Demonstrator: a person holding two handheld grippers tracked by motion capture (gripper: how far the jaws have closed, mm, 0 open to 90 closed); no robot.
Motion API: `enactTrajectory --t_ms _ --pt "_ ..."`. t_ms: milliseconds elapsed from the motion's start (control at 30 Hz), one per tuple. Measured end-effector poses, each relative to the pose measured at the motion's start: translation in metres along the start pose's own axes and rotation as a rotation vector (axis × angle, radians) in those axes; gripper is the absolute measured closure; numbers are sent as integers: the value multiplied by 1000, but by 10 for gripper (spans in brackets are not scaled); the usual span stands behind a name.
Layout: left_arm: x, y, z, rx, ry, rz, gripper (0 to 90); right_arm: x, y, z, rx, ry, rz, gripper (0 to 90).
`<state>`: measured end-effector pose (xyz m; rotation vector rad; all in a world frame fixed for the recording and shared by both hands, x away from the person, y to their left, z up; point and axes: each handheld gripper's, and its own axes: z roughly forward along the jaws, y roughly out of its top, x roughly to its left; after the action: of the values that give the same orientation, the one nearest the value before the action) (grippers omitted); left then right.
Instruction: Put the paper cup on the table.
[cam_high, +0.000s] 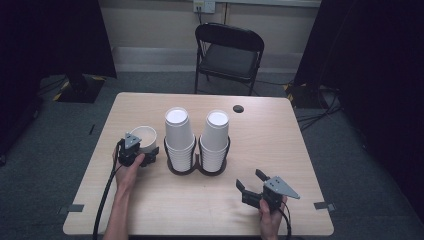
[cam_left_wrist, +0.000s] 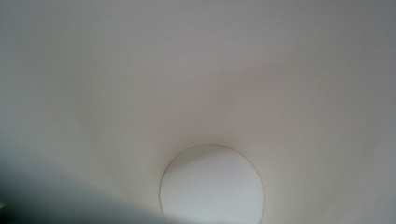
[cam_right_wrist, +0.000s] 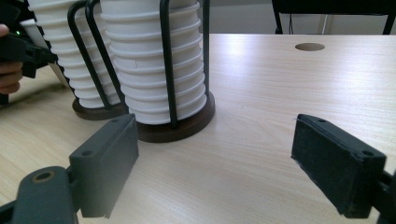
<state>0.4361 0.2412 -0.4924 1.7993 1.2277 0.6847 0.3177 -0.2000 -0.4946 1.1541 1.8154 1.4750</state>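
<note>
A white paper cup (cam_high: 144, 136) leans at the table's left, and my left gripper (cam_high: 145, 152) is closed around its near side. In the left gripper view I look straight into that cup (cam_left_wrist: 196, 93) down to its round bottom; the cup hides the jaws. To its right, two tall stacks of white cups (cam_high: 178, 135) (cam_high: 215, 135) stand upside down in a dark wire holder (cam_high: 192, 169). My right gripper (cam_high: 250, 179) rests open near the front right edge, nothing between its pads (cam_right_wrist: 112, 158). In its view the stacks (cam_right_wrist: 154, 70) rise just ahead.
The wooden table (cam_high: 280, 145) has a round cable hole (cam_high: 238, 108) at the back. A black folding chair (cam_high: 229, 52) stands behind it. Dark curtains hang at both sides. Bare tabletop lies right of the holder and along the front.
</note>
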Motion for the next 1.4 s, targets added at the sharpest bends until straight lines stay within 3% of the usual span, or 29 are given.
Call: enactTrajectory --t_ms 167,300,667,900,1033,1400 --pt "2 -6 -4 -15 17 -25 155 0 0 0 -3 0 5 142" --pt "0 -8 -11 -17 16 -7 155 0 0 0 4 -3 -9 142" --pt "-2 -17 -21 -49 12 -49 155 0 0 0 1 -4 -6 143" --pt "-1 -23 -34 -74 -7 -56 155 0 0 0 2 -4 -2 142" --pt "-3 -25 -43 -85 5 -62 155 0 0 0 2 -4 0 142" --pt "-16 -41 -65 -139 -65 -89 154 0 0 0 2 -7 5 142"
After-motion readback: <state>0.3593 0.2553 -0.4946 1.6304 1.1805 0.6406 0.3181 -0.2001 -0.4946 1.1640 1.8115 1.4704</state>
